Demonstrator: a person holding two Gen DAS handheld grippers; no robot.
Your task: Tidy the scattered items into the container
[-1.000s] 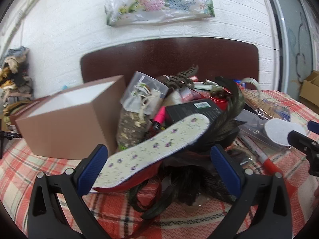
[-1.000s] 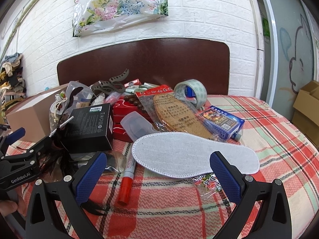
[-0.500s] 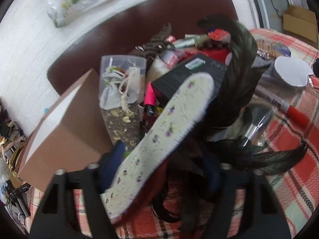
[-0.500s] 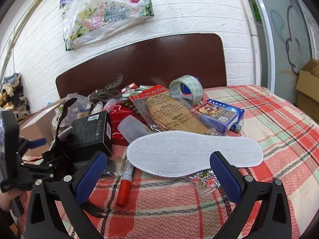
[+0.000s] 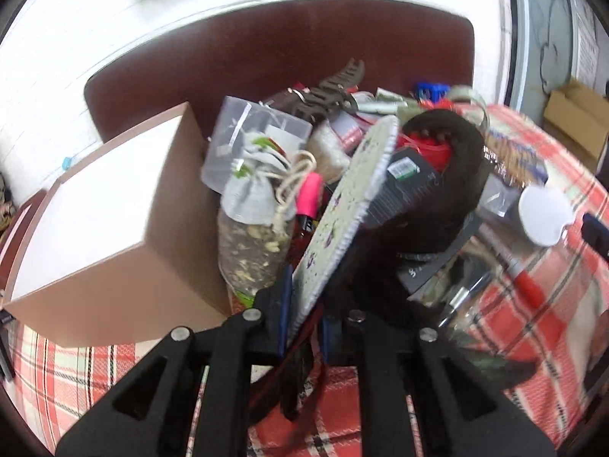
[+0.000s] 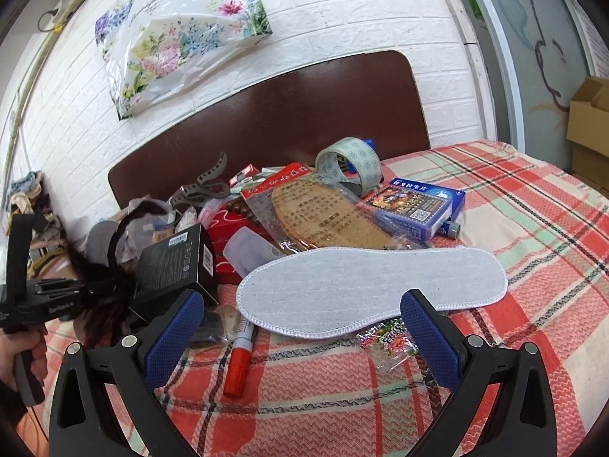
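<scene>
My left gripper [image 5: 304, 316] is shut on a flower-print insole [image 5: 342, 205] with a red underside, lifted on edge, with dark feathery strands [image 5: 437, 205] hanging against it. An open brown cardboard box [image 5: 114, 228] stands just to its left. My right gripper [image 6: 300, 327] is open and empty, its blue pads either side of the near edge of a white insole [image 6: 373, 285] lying flat on the plaid cloth. The left gripper also shows in the right wrist view [image 6: 57, 301], at the far left.
A heap lies by the headboard: black box [image 6: 175, 266], red marker [image 6: 239, 358], tape roll [image 6: 348, 162], blue card box [image 6: 415, 205], packaged brown insole [image 6: 323, 213], herb bag [image 5: 251, 228], hair clip [image 5: 331, 83]. A cardboard box [image 6: 590, 129] stands at the right.
My left gripper has closed on the flower-print insole and tipped it up on edge off the heap. The right gripper has moved slightly closer to the white insole and stays open.
</scene>
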